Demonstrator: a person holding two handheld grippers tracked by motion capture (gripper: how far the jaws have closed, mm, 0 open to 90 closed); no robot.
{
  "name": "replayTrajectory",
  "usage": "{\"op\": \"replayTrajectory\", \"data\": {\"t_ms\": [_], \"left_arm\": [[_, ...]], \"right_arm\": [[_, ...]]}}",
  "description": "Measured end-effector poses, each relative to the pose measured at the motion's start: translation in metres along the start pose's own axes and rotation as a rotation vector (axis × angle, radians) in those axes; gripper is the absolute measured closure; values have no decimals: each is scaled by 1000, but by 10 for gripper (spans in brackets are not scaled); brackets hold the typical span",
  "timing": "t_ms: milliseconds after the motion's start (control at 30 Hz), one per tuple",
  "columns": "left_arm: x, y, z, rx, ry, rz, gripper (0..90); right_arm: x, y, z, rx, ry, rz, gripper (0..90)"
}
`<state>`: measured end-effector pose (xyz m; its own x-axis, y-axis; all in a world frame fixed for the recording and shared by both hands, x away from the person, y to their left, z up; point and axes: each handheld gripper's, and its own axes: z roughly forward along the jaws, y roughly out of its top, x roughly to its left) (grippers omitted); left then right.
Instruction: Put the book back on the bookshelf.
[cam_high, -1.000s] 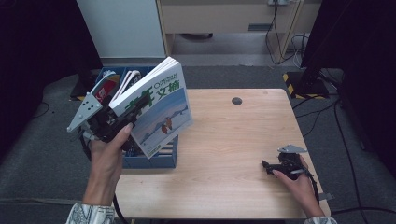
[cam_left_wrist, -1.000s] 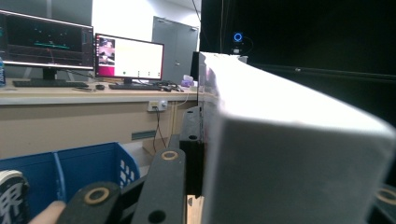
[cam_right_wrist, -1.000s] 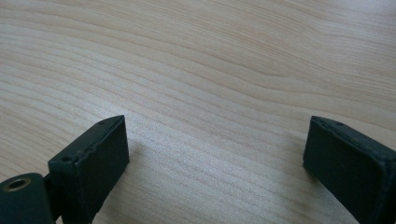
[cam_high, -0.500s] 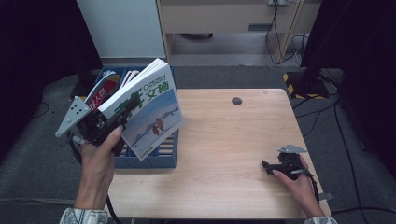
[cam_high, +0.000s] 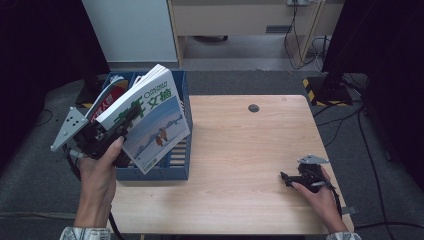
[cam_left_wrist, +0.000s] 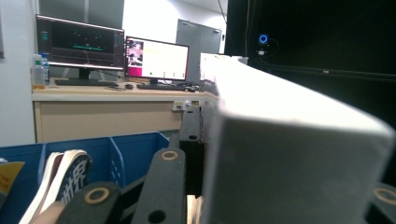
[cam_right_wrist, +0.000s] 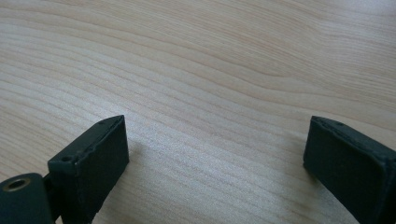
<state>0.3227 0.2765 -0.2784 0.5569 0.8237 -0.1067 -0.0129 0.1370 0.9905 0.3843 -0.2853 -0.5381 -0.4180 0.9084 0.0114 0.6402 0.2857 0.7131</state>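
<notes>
Wooden table (cam_high: 240, 150): one, bare top, one small dark round spot (cam_high: 253, 107) near far edge. Blue crate (cam_high: 184, 130): one, at table's left side, a few books standing inside; red-covered one (cam_high: 107, 98) at far left. Thick book (cam_high: 152, 120) with green letters and snow picture: one, tilted, above crate. Left gripper (cam_high: 127, 120): jaws clamped on book's edge, book sticking out to right of it. Right gripper (cam_high: 285, 176): jaws wide apart, holding nothing, resting on table near right corner, well apart from book.

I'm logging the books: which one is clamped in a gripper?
The thick book with the green and blue cover, clamped by the left gripper; the red-covered one stands in the blue crate.
</notes>
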Motion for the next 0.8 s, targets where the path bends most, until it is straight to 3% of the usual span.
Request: {"op": "replayTrajectory", "data": {"t_ms": [633,800], "left_arm": [[6,-2,11,4,117,17,732],[8,-8,18,5,136,1,732]], "right_arm": [[-1,0,1,-6,3,-6,69],[-1,0,0,-5,7,-9,69]]}}
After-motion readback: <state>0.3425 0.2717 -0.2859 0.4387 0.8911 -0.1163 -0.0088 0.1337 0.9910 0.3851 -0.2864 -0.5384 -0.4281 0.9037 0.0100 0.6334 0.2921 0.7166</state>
